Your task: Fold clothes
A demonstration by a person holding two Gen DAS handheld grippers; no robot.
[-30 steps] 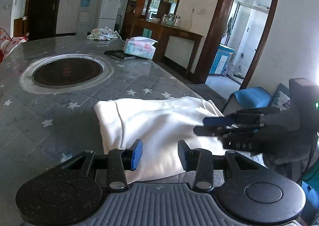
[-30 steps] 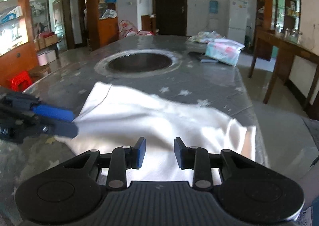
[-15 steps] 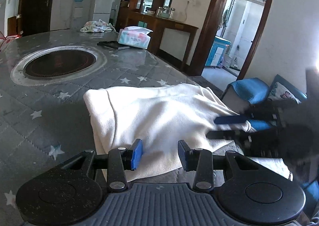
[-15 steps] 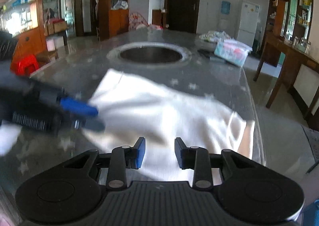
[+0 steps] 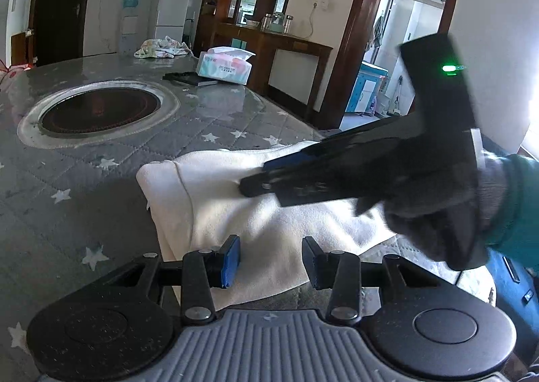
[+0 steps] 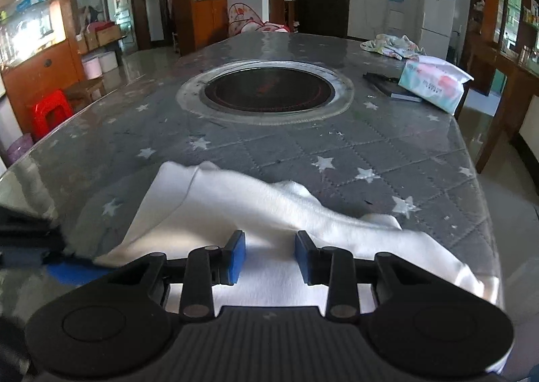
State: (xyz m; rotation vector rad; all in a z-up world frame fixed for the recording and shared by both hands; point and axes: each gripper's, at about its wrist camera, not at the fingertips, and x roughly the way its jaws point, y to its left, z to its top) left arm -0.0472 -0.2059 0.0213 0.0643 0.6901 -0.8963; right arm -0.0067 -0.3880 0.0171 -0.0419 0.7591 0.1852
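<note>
Swept in from the right edge of the left wrist view, the right tool now reaches across the white garment, where a second ago it hung off to the side, and the cloth's far edge has bunched into a ridge since then. That garment lies partly folded on the near end of the bench, its right end drooping over the bench edge and its left corner doubled back. In its own view the right tool has its jaws a little apart, having just been opening, with only flat cloth below them and nothing pinched. The left tool is likewise parted and released, hovering over the near hem without gripping it. A gloved hand carries the right tool. Farther off sit a round hob set in the bench, a tissue pack and a crumpled cloth. Judging from this, the risk is the overhanging end dragging the garment off the bench, or a tool sweeping over the loose ridge and undoing the fold
</note>
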